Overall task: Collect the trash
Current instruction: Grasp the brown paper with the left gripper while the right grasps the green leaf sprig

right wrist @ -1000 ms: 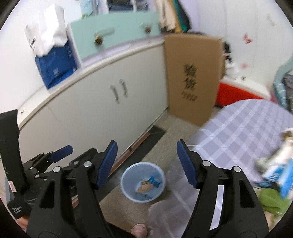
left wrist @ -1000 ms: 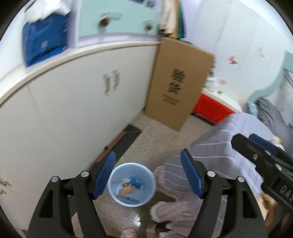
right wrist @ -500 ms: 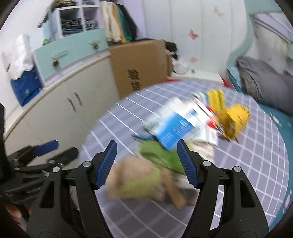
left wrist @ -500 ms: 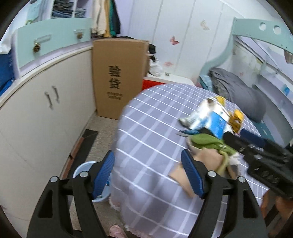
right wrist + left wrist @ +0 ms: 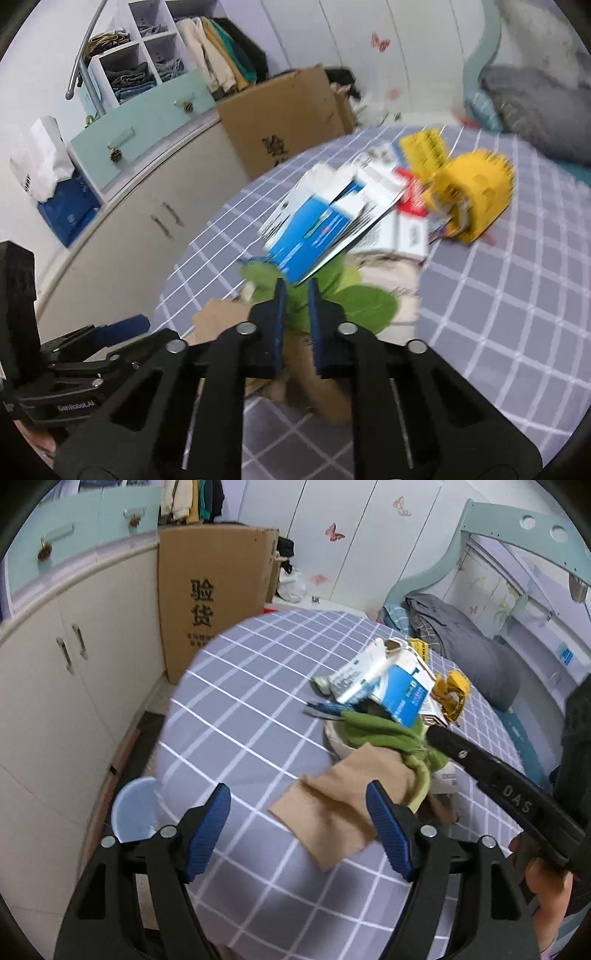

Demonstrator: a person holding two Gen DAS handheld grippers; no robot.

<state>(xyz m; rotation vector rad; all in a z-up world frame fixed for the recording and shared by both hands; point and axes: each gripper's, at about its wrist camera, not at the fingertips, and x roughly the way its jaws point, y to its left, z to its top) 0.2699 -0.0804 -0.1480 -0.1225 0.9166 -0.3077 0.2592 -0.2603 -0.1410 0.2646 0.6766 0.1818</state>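
Both views have swung up from the blue bin (image 5: 133, 812) to the table (image 5: 236, 716). Our right gripper (image 5: 295, 291) pinches the green cloth (image 5: 354, 302) in the pile; left gripper (image 5: 297, 812) hangs open. Next, we lift and carry binward.

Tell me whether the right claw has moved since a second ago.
Yes. The right claw swung up from over the blue bin on the floor, away from the cabinet, to the table, where it has closed on the green cloth.

Motion smears the blue-and-white carton (image 5: 325, 229) and yellow wrapper (image 5: 476, 195) in the right view; the bench (image 5: 236, 716) hides half the blue bin (image 5: 135, 808).
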